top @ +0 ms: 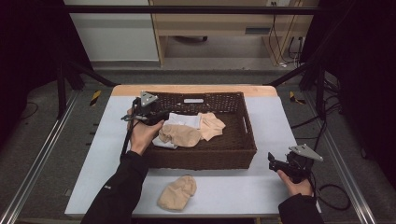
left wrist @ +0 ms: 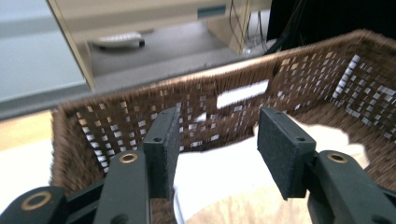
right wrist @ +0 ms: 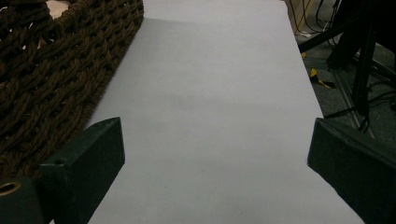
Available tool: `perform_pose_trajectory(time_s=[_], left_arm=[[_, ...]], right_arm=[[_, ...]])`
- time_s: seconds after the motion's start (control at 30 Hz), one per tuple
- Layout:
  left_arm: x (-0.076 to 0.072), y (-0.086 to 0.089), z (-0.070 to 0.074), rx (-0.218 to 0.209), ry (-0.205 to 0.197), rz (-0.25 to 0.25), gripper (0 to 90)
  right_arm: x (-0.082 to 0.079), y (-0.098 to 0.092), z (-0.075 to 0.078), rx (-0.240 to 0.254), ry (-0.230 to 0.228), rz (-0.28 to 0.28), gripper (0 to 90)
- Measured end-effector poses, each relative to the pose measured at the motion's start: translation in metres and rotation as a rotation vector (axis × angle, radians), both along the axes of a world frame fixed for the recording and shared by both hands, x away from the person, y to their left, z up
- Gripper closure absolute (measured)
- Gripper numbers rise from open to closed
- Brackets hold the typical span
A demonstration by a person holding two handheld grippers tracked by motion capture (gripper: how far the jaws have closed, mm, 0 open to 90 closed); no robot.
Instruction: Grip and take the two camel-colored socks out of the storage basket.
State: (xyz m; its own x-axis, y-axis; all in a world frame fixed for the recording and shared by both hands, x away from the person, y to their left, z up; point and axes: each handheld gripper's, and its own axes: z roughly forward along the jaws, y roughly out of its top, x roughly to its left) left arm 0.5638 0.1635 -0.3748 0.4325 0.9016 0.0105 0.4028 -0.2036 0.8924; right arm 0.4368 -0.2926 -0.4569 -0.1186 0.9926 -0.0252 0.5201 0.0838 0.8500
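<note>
Left tongs point(left wrist: 215, 149) parted and empty, poised inside the basket point(top: 243, 140) at its left end, just above the white cloth point(left wrist: 219, 177) and beige socks point(top: 180, 134). Right tongs point(right wrist: 215, 172) wide, idle over bare desk point(right wrist: 215, 84) beside the basket. Probably mid-unloading, one sock point(top: 177, 192) out on the desk; next, lowering and closing on a beige sock.

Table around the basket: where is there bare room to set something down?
Free: the white table between the basket and the right tongs, and left of the basket. Crowded: the basket's left half, with cloths and left tongs.
</note>
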Motion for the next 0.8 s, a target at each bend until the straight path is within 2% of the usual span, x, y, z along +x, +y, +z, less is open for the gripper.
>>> perform_pose_trajectory(time_s=[0.1,0.27,0.37,0.6,0.8], left_arm=[[0.005,-0.003,-0.011,0.004,0.050,-0.005,49.3],[0.009,-0.007,-0.024,0.046,0.093,-0.023,49.8],[0.010,-0.009,-0.031,0.056,0.119,-0.031,50.1],[0.013,-0.011,-0.040,0.101,0.171,-0.025,49.0],[0.015,-0.011,-0.049,0.150,0.233,-0.022,45.4]], right_arm=[[0.000,0.001,0.000,0.001,0.002,0.000,4.4],[0.001,0.001,-0.001,-0.006,0.007,0.000,4.5],[0.001,0.001,-0.001,-0.005,0.008,0.000,4.5],[0.001,0.001,-0.001,-0.006,0.007,0.001,4.6],[0.001,0.002,-0.001,-0.007,0.013,0.002,4.6]])
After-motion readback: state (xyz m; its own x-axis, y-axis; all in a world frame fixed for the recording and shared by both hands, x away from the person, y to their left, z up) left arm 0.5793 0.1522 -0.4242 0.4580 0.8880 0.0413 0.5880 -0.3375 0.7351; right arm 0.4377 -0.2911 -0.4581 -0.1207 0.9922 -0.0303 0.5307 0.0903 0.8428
